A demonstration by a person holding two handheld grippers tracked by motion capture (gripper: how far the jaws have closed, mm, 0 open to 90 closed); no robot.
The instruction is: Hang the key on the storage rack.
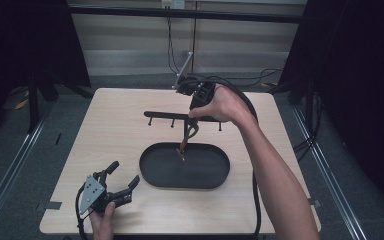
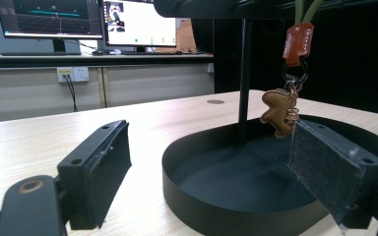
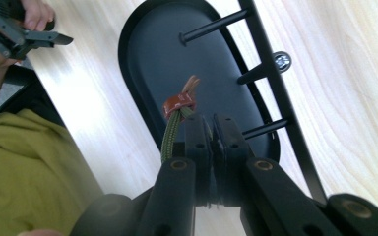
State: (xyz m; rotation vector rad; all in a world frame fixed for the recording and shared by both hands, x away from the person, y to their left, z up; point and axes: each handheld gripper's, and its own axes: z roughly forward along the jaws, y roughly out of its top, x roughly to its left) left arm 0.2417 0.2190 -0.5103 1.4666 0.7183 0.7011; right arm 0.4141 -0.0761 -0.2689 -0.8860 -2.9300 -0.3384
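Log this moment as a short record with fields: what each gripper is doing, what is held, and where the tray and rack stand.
right gripper: shut on the olive-green cord of the keychain, pointing down above the tray
keychain with olive cord, red-brown leather tab and small brown charm: hangs from the right gripper over the tray, beside the rack's post
left gripper: open, nothing between its pads, near the table's front-left edge
black oval metal tray: on the table's middle
black rack with pegs: its bar stands above the tray's far side
light wooden table: bears the tray
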